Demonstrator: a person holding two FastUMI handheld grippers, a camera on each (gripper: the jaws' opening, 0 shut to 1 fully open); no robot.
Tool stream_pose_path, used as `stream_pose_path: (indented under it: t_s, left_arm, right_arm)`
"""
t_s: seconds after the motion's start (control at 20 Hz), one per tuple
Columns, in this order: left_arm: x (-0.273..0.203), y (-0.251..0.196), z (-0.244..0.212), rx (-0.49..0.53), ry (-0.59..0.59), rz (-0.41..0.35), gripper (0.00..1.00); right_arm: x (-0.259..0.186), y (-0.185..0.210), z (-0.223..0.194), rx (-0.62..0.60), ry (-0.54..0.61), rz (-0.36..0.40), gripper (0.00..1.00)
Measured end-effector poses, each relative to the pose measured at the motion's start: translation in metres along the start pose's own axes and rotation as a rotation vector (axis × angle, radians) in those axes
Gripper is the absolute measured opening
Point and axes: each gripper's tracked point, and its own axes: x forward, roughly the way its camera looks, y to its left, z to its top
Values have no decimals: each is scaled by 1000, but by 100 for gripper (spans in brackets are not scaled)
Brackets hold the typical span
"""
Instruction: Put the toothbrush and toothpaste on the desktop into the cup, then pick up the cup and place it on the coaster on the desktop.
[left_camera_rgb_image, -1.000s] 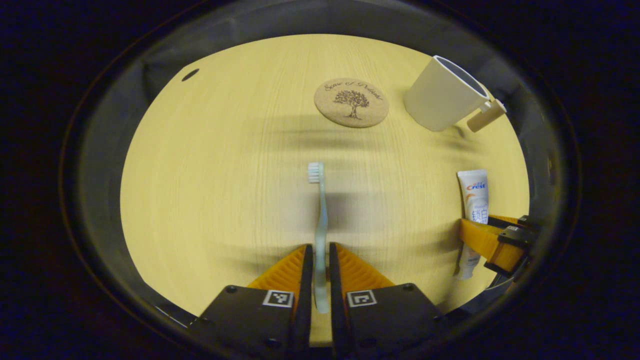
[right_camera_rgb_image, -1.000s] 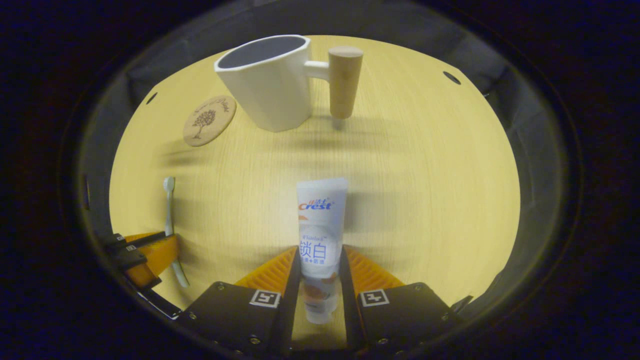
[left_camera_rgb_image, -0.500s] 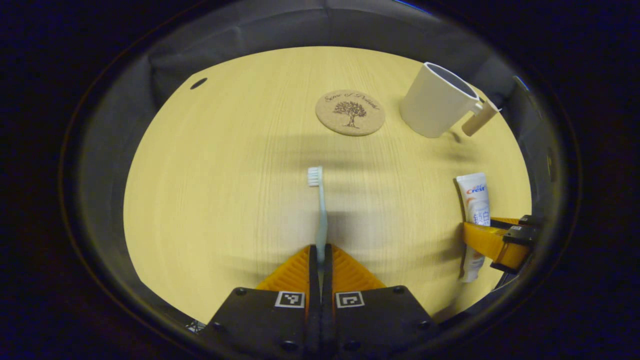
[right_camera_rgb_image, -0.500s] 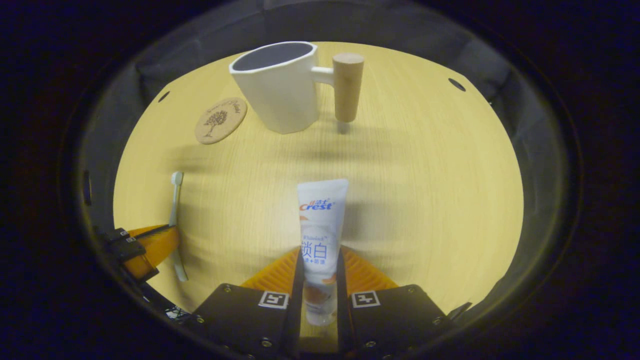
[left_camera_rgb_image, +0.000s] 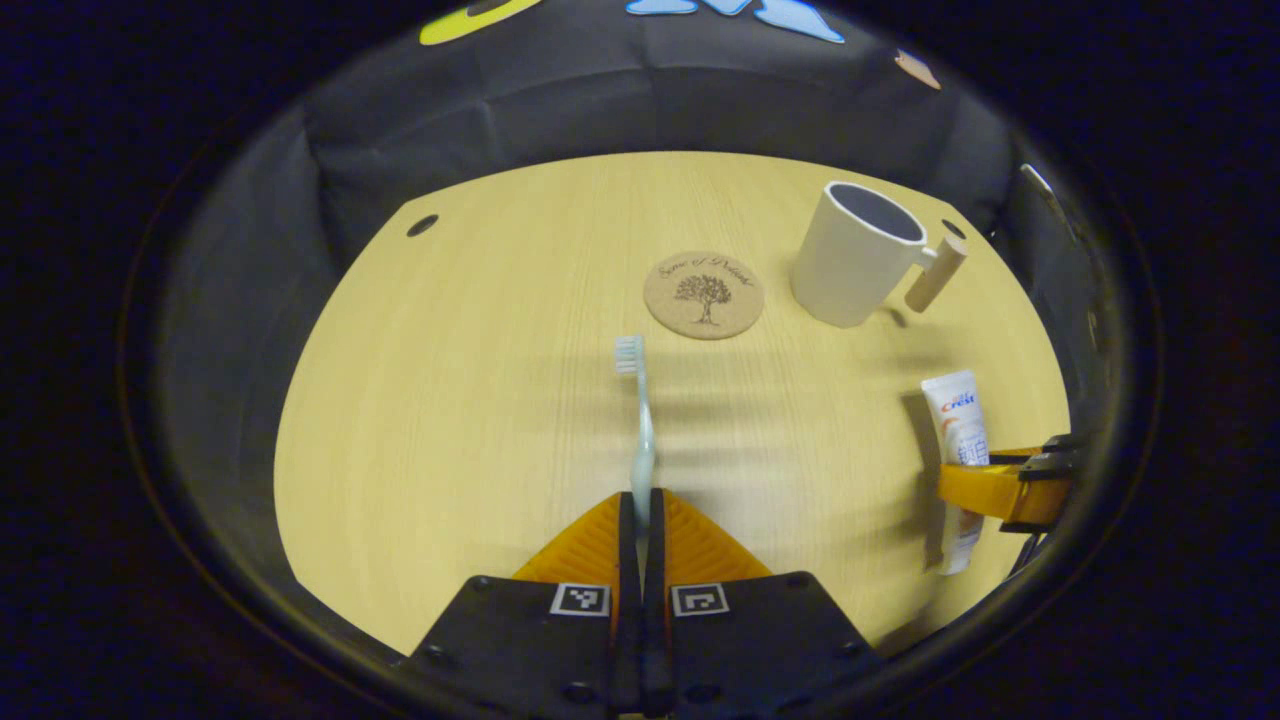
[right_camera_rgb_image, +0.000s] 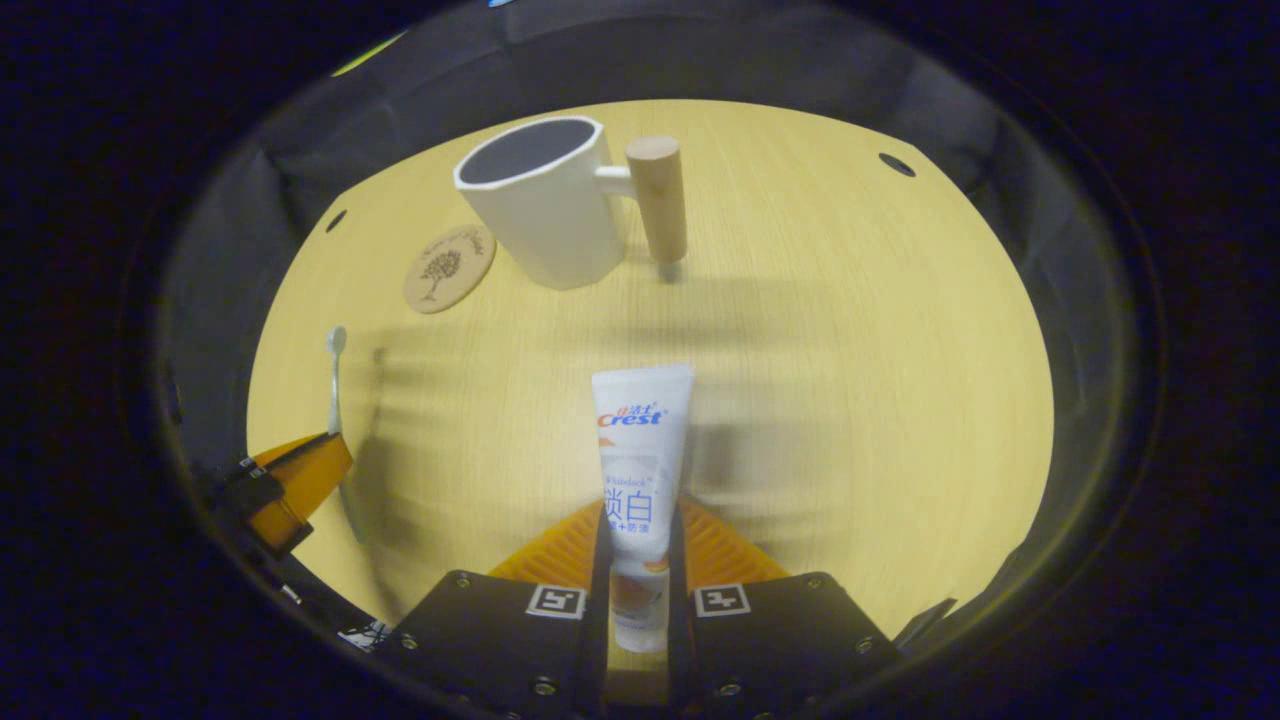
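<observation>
The right gripper (right_camera_rgb_image: 638, 535) sits at 6 o'clock with both fingers pressed against the sides of the toothpaste (right_camera_rgb_image: 638, 450), whose flat crimped end points toward 12 o'clock and casts a shadow on the desktop (right_camera_rgb_image: 850, 400). At 11 to 12 o'clock the white cup (right_camera_rgb_image: 545, 225) stands upright with its wooden handle (right_camera_rgb_image: 658, 200) to the right. Just left of it, at 10 o'clock, the cork coaster (right_camera_rgb_image: 450, 269) lies flat and bare. At 8 o'clock the left gripper (right_camera_rgb_image: 300, 470) holds the toothbrush (right_camera_rgb_image: 335, 375), bristle head pointing up toward the coaster.
</observation>
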Motion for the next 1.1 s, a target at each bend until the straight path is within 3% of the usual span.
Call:
stream_pose_path:
  t_s: [0.5,1.1]
  left_arm:
    - [-39,-3,54,22,-192,-2,8]
    - [-100,-1,114,-26,-390,2,8]
  right_arm:
    - [-64,17,75,23,-231,87,25]
    - [-113,29,183,86,-511,170,25]
